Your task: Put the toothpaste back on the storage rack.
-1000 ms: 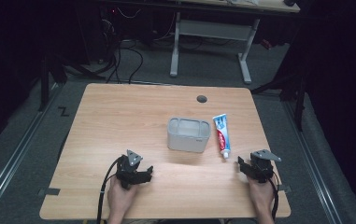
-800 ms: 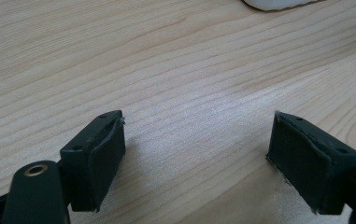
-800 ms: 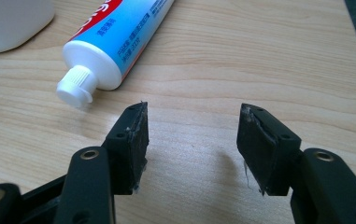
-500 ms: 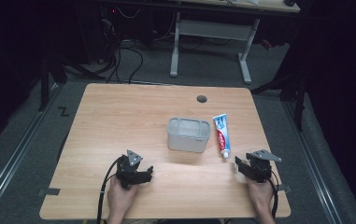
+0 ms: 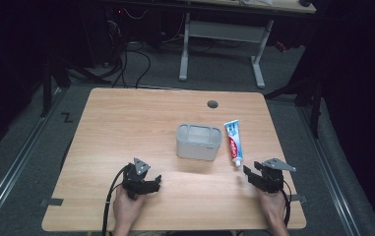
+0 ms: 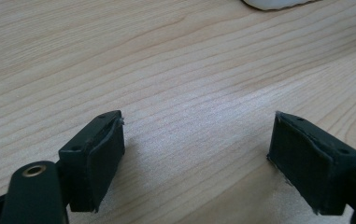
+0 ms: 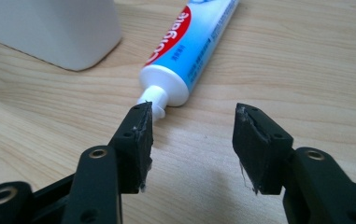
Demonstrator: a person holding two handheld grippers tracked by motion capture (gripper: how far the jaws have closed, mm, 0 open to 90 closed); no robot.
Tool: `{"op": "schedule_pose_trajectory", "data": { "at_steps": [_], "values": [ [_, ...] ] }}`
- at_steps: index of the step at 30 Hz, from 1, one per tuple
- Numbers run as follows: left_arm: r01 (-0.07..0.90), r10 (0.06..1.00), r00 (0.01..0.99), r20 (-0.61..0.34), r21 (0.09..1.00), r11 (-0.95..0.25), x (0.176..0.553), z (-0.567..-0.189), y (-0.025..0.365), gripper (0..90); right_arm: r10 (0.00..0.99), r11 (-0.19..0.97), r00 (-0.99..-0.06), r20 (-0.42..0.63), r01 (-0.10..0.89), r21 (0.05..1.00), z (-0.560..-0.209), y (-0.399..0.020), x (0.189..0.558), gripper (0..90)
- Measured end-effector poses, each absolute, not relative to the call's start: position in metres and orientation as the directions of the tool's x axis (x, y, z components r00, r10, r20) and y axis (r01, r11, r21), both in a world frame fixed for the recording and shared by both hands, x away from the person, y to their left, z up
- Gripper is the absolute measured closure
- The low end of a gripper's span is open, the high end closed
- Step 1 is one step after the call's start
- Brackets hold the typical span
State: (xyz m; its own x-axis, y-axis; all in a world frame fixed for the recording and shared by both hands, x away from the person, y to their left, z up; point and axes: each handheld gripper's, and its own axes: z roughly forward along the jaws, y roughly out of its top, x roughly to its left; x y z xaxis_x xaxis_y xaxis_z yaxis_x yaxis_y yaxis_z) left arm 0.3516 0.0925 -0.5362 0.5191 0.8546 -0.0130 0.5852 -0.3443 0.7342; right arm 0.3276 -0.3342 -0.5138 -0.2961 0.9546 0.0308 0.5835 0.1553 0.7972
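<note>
The toothpaste tube point(image 5: 234, 142) lies flat on the wooden table point(image 5: 126, 128), just to the right of the white rectangular container point(image 5: 199, 141) and apart from it, with its white cap end pointing toward the person's side. It is probably light, with a soft, squeezable body that dents under pressure and a glossy skin that could slip between hard pads; the stiffest places look to be the shoulder and cap, while the flat crimped tail at the far end is thin. A sensible hold would be across the width of the tube near the shoulder, where the body is firm enough not to fold and the paste is not forced against the cap. The right gripper point(image 7: 192, 126) sits low over the table just short of the cap; its jaws have just been closing and now stand about half open, with only bare wood between them. In the right gripper view its left fingertip point(image 7: 140, 123) is right beside the cap, though whether it touches cannot be told. The left gripper point(image 6: 196, 149) rests well apart over bare table, jaws wide and holding nothing.
</note>
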Motion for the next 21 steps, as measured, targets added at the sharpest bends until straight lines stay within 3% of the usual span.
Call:
{"op": "schedule_pose_trajectory", "data": {
  "at_steps": [6, 14, 21],
  "values": [
    [0.585, 0.855, 0.519, -0.013, 0.734, -0.344, 0.352, -0.536, 0.093, 18.7, 0.949, 0.158, -0.312, 0.038, 0.579, 0.800, -0.506, -0.330, 0.329, 45.5],
    [0.586, 0.854, 0.520, -0.014, 0.734, -0.344, 0.352, -0.536, 0.093, 18.5, 0.924, 0.123, -0.360, 0.131, 0.603, 0.788, -0.497, -0.331, 0.340, 43.9],
    [0.586, 0.854, 0.520, -0.015, 0.734, -0.344, 0.352, -0.536, 0.093, 18.4, 0.937, 0.165, -0.344, 0.061, 0.589, 0.791, -0.489, -0.324, 0.347, 43.1]
  ]
}}
